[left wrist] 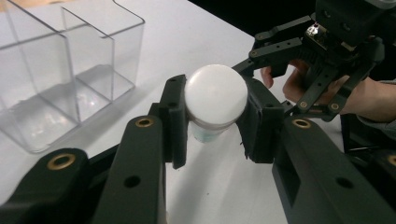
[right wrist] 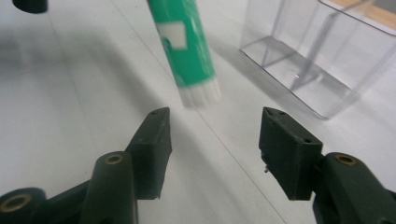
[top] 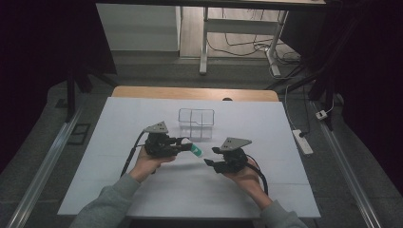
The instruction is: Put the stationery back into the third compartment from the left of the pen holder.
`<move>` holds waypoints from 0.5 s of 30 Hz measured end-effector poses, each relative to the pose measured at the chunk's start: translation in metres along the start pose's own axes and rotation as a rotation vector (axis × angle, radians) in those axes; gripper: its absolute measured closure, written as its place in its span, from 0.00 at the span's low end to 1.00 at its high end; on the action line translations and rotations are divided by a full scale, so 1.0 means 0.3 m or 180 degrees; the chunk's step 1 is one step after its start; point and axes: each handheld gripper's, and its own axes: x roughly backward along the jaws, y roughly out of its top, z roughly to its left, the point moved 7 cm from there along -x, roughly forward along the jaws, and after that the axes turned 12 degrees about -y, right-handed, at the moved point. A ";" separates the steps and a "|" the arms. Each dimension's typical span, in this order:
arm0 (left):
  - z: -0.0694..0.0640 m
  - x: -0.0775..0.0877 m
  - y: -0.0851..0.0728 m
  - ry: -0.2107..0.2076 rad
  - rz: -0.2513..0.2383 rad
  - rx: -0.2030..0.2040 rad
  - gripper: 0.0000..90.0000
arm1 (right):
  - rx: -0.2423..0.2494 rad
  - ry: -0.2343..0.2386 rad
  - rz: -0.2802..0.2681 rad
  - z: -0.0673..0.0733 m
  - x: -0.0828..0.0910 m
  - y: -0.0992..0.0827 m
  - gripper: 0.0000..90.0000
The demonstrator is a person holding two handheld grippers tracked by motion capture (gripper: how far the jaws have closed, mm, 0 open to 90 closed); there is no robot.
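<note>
White worktop [top: 142, 190], dim room behind, one clear divided box [top: 196, 123] at centre. Left claw [top: 186, 144] — jaws clamped on the white-capped end of a green glue stick [top: 196, 150], held off the surface just in front of the box; right claw [top: 209, 161] — jaws apart, empty, its tips just short of the stick's ribbed end. Handling note: keep the left grip firm, draw the right claw clear, then bring the stick upright over one compartment before letting go.

Dim room, grey floor [top: 43, 156], cables [top: 247, 47]
</note>
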 end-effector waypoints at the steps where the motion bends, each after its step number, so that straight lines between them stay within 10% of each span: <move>1: 0.002 0.004 0.000 0.0025 0.0017 -0.0022 0.72 | -0.0007 -0.0018 0.0005 -0.008 0.006 -0.004 0.48; 15: -0.007 0.031 0.020 0.0039 -0.0014 -0.0068 0.72 | -0.0277 -0.0301 0.0179 -0.123 0.148 -0.126 0.42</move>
